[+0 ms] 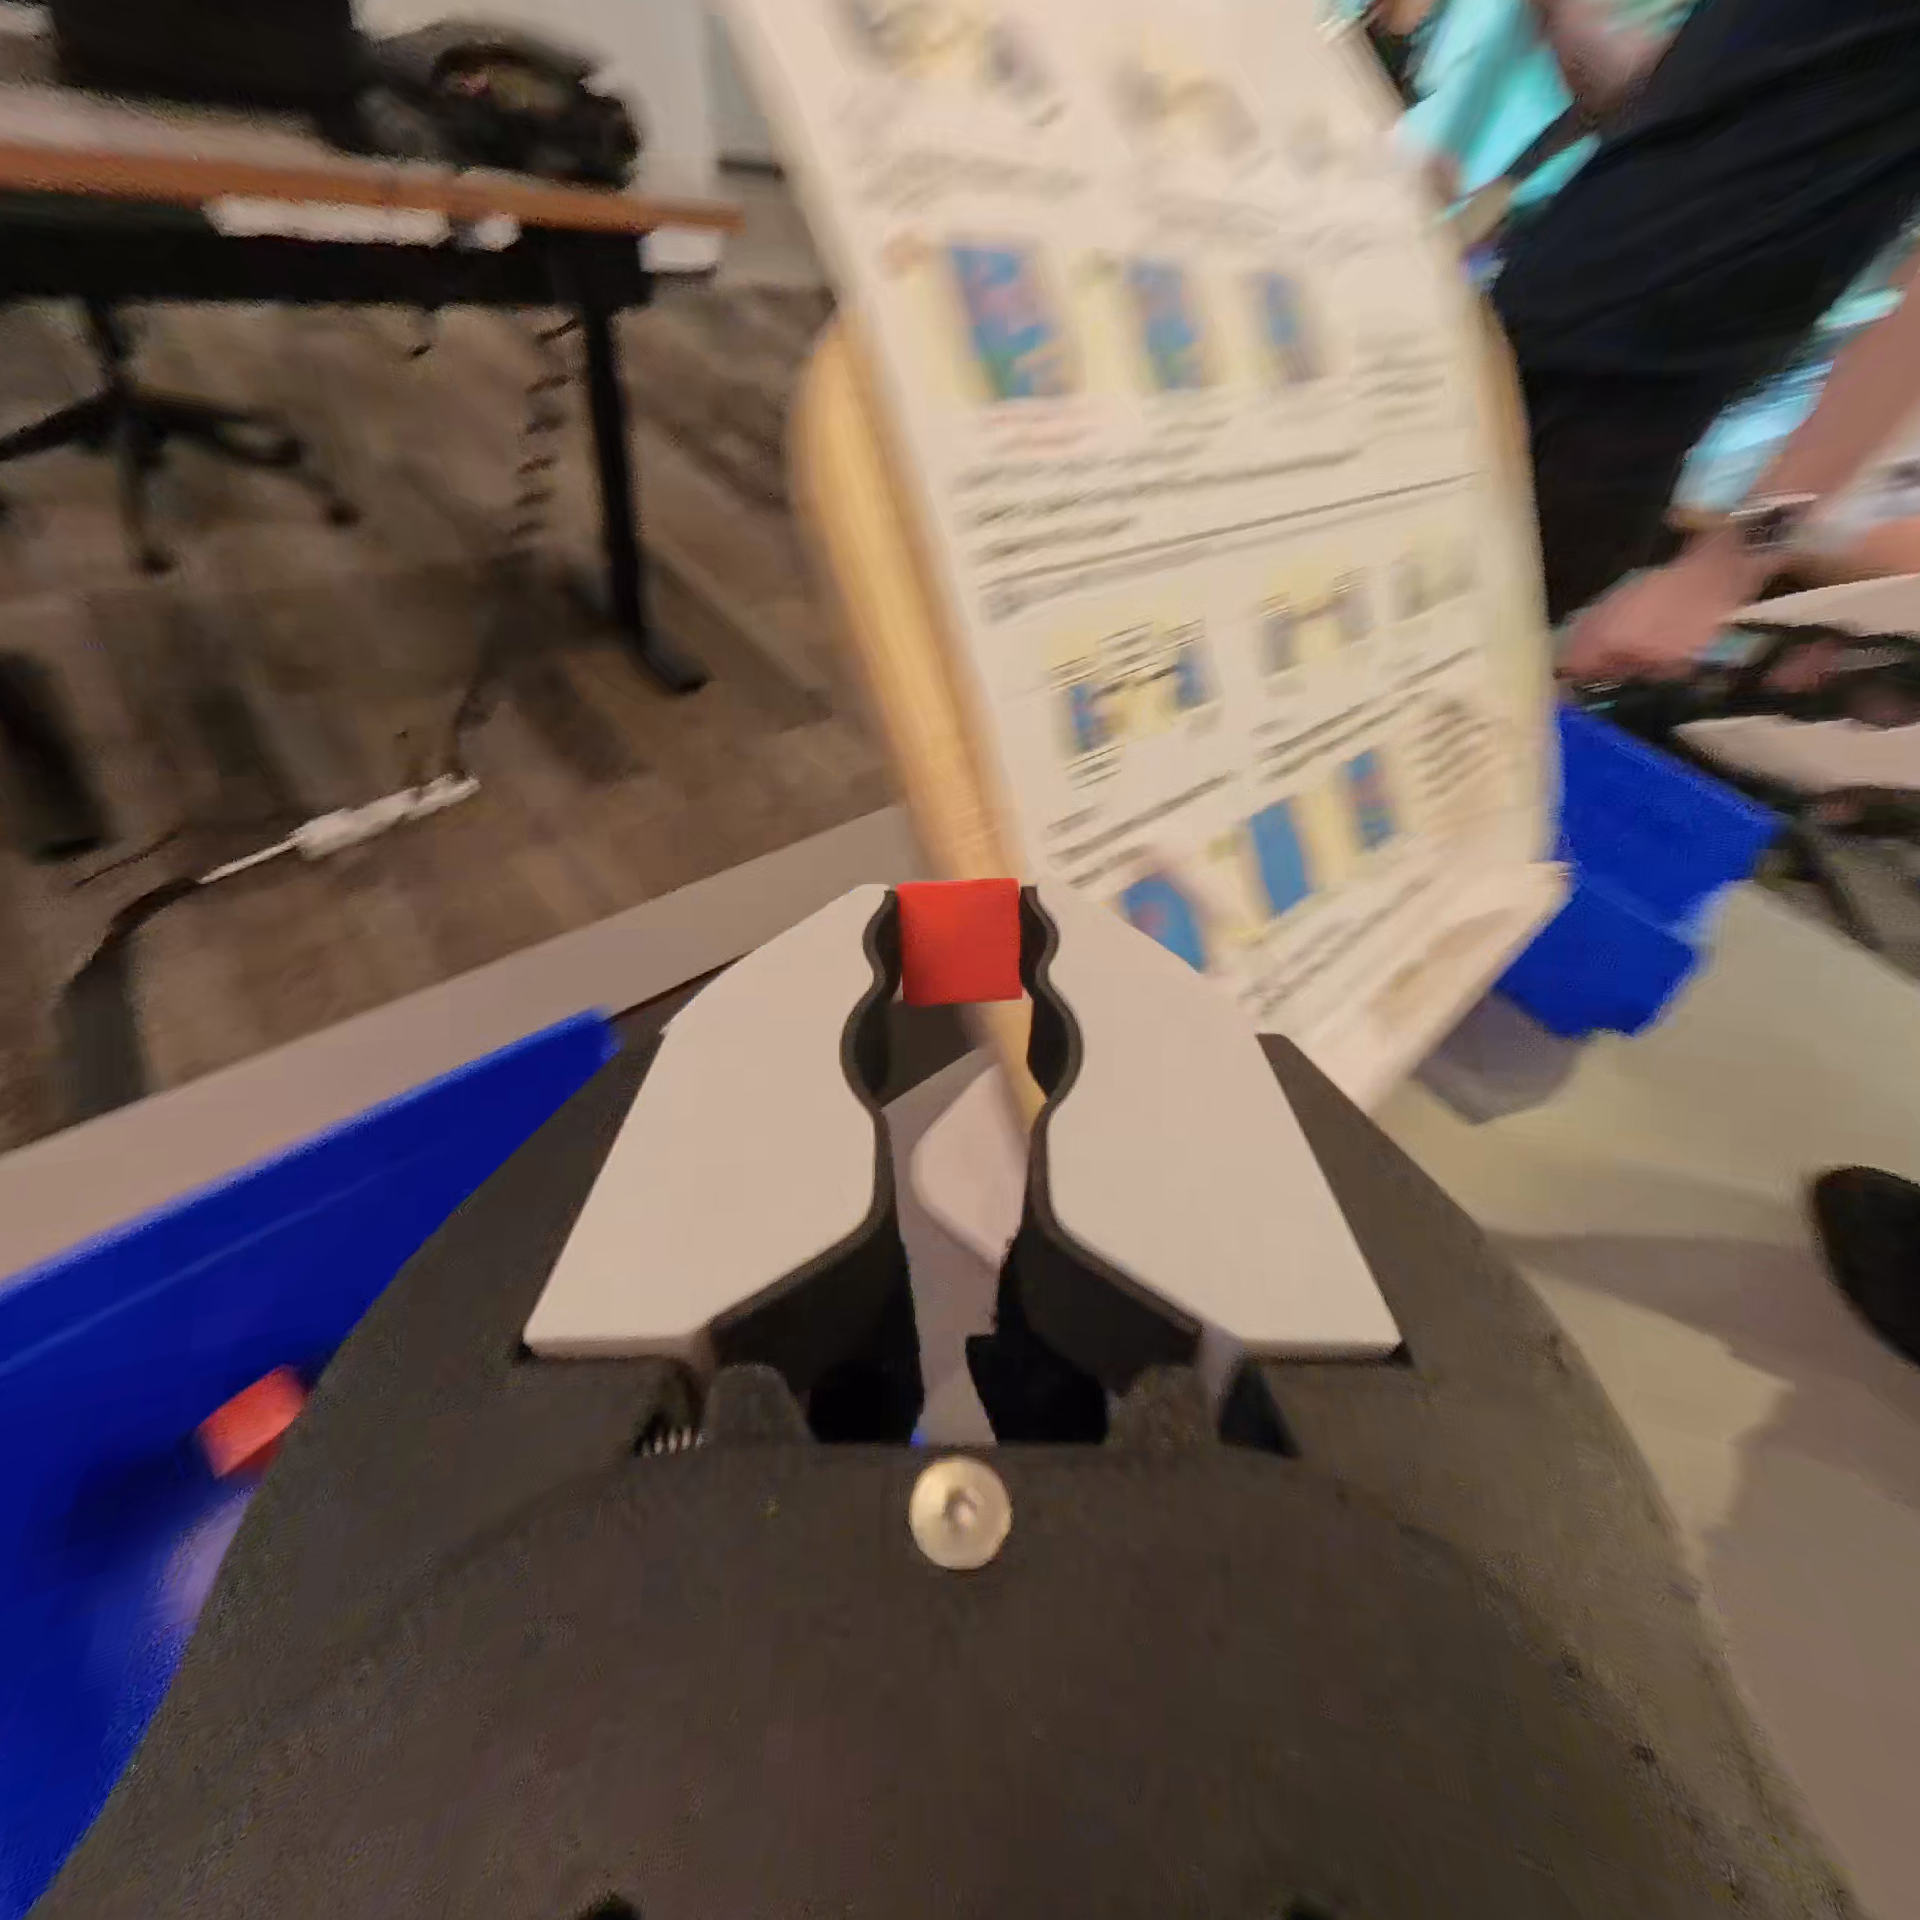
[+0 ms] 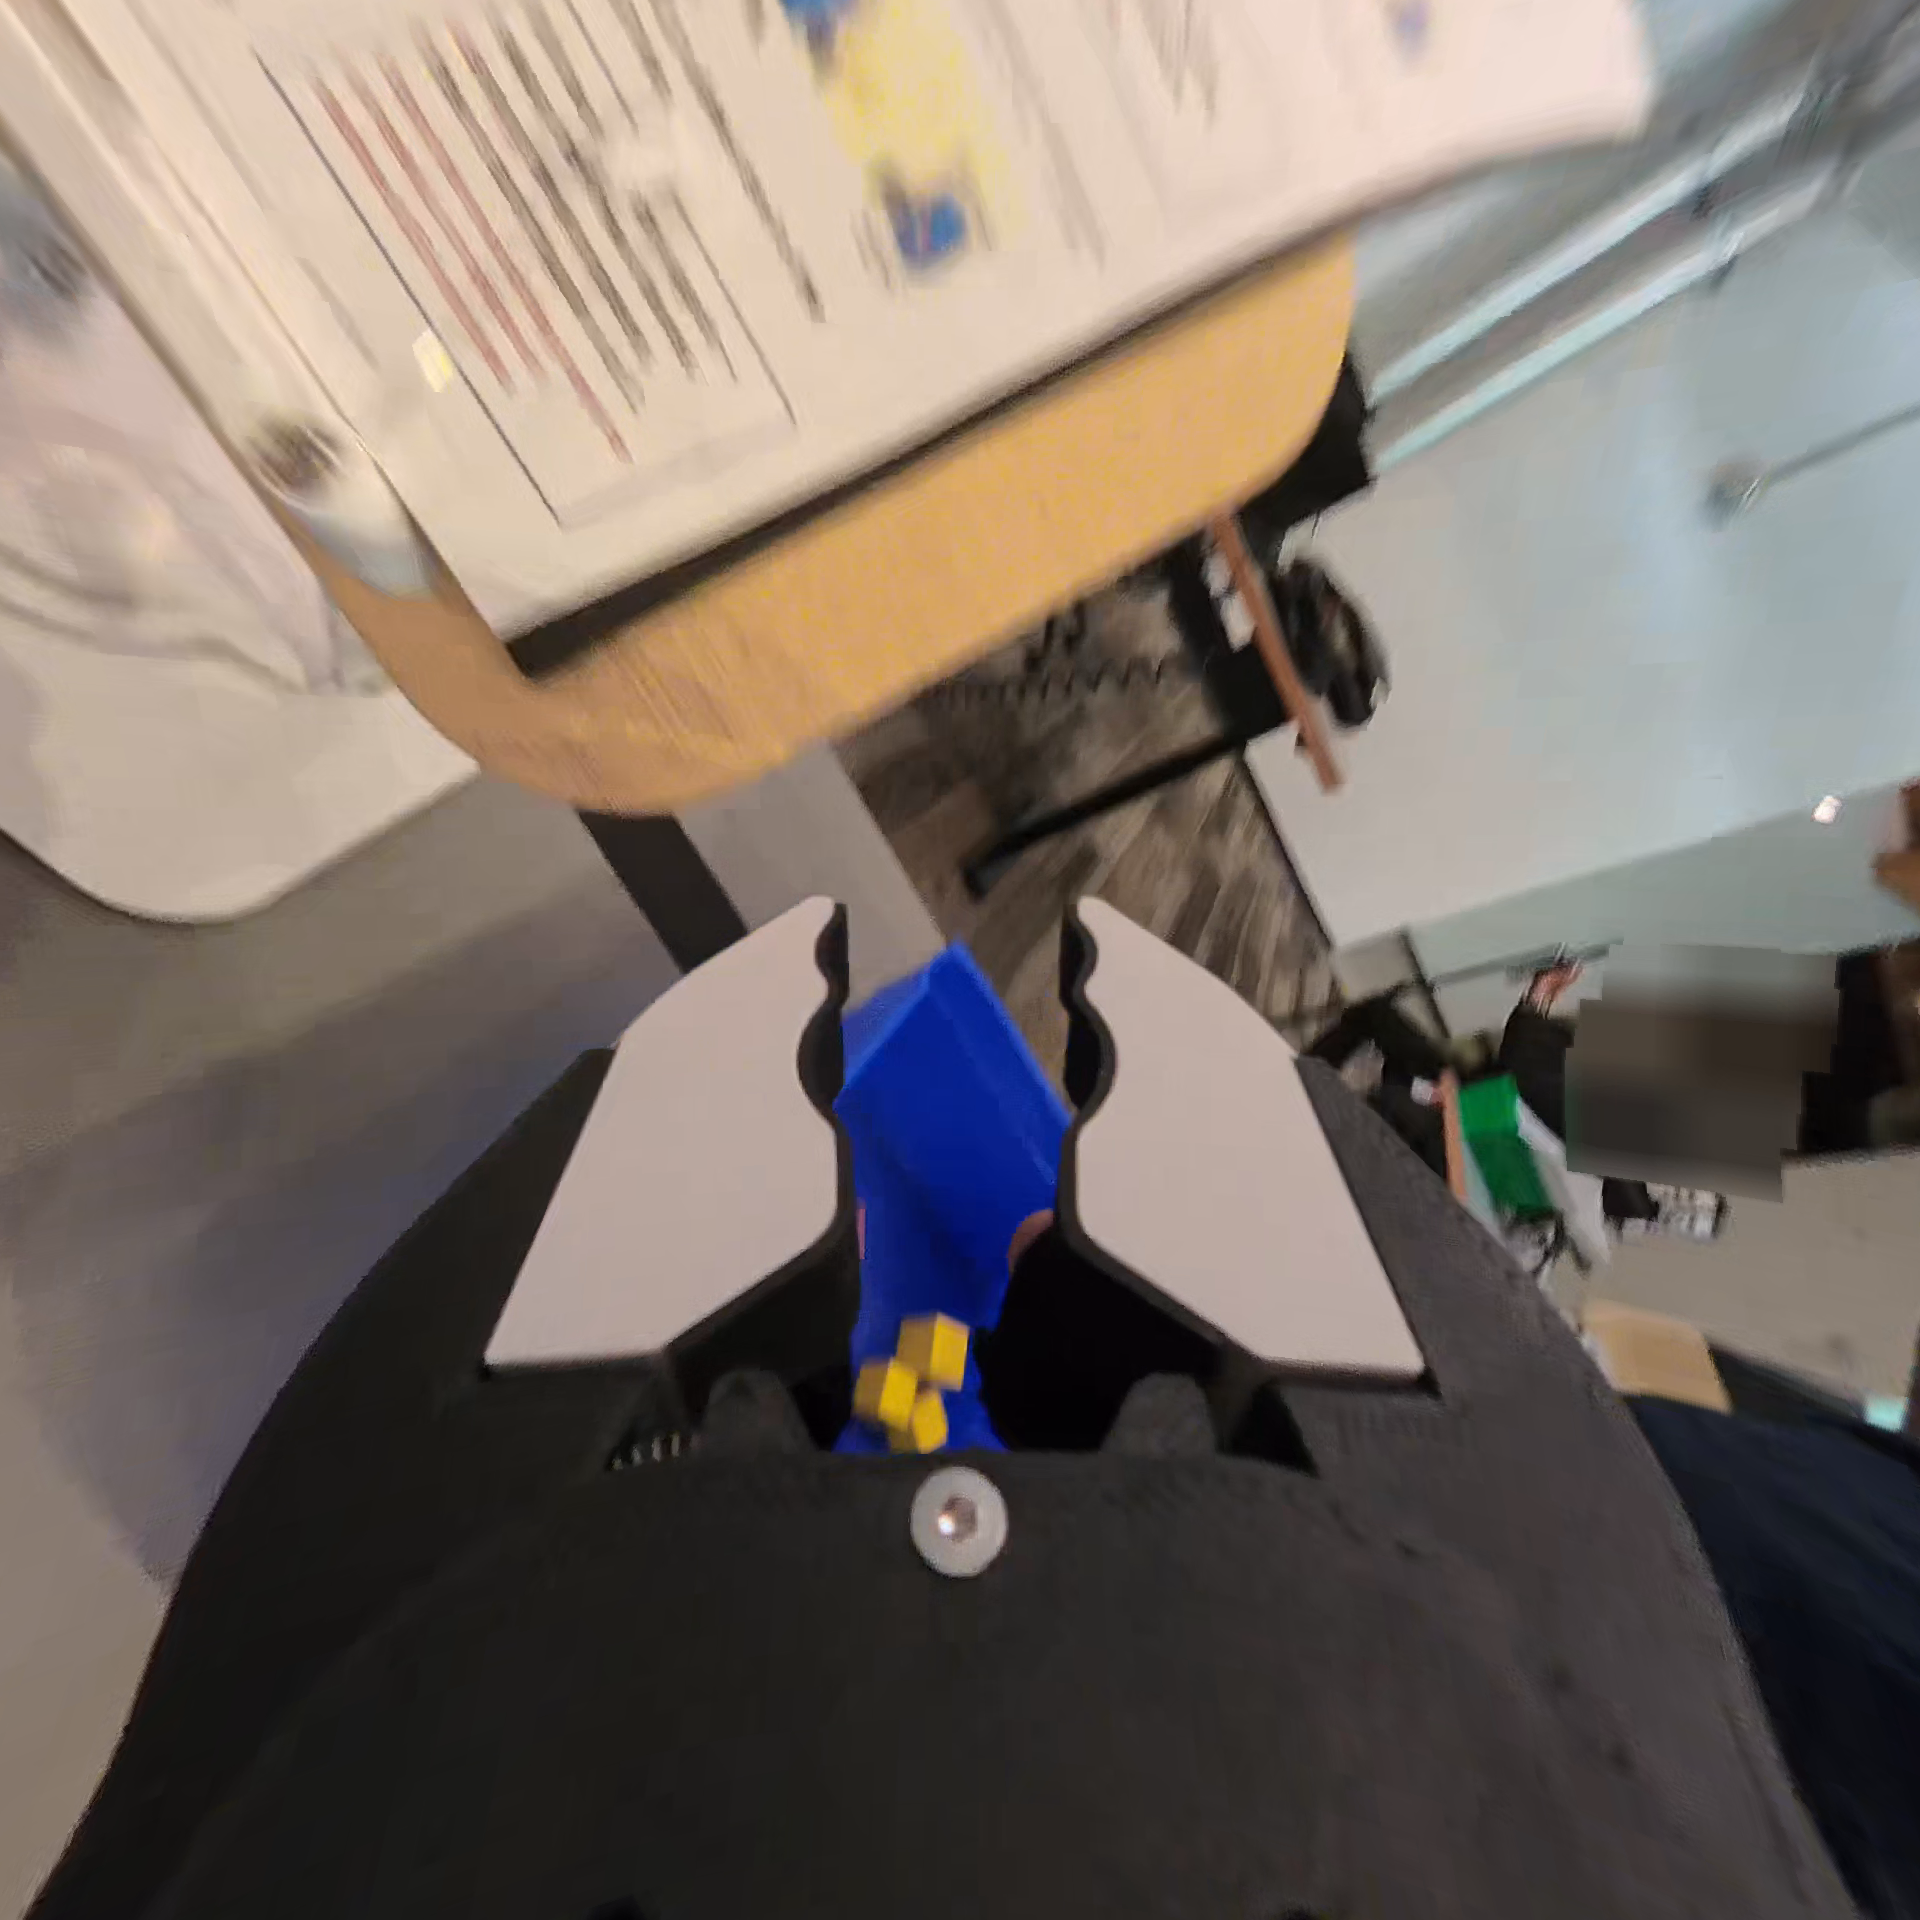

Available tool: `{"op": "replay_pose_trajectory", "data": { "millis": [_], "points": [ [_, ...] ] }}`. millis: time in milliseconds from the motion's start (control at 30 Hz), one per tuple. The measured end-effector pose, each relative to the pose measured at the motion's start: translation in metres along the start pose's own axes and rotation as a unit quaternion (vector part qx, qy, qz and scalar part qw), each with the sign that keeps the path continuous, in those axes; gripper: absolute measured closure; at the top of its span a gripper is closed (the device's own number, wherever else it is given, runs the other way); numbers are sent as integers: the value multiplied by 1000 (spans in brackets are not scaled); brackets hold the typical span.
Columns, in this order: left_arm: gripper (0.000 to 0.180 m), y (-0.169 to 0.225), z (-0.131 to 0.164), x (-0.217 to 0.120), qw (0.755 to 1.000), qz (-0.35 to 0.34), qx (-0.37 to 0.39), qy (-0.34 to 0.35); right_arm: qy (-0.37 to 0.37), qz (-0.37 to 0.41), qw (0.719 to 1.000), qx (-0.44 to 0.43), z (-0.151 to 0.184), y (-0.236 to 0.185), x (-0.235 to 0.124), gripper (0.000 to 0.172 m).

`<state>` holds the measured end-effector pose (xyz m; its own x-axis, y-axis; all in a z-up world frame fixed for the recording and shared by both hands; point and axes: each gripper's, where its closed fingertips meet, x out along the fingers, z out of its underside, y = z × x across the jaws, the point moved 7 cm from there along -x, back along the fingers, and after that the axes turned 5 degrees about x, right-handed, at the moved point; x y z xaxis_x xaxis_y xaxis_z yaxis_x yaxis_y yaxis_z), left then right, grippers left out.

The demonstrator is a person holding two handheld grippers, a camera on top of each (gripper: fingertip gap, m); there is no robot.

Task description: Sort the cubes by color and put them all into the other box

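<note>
My left gripper point(image 1: 958, 940) clamps a red cube point(image 1: 958, 943) before a blurred, unreadable poster board point(image 1: 1195, 499) at upper right, while my right gripper point(image 2: 956, 966) gapes above a blue box point(image 2: 951, 1122).

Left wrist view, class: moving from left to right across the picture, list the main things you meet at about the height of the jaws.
Blue box → red cube clamped in the left gripper → white printed poster board → second blue box.
</note>
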<state>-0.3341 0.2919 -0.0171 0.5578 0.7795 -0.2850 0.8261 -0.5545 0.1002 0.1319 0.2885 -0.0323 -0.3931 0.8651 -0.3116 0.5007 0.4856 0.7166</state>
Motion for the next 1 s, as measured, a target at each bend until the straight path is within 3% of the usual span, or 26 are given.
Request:
{"op": "replay_pose_trajectory", "data": {
  "millis": [200,467,667,800,900,1000],
  "points": [
    [159,88,-26,18,977,198,-3,79,155,29,987,-28,-59,-38,-14,125],
    [159,192,-11,61,913,398,-43,84,265,14,964,-6,-96,-86,-21,119],
    [159,226,7,80,889,451,-65,53,310,19,950,-27,-106,-102,-30,126],
    [159,233,10,82,880,466,-75,49,306,16,951,-33,-107,-108,-28,130],
    [159,236,11,83,878,471,-73,46,321,31,946,-41,-108,-111,-31,147],
    [159,235,11,84,875,475,-81,44,318,35,947,-41,-108,-112,-30,148]
  ]
}}
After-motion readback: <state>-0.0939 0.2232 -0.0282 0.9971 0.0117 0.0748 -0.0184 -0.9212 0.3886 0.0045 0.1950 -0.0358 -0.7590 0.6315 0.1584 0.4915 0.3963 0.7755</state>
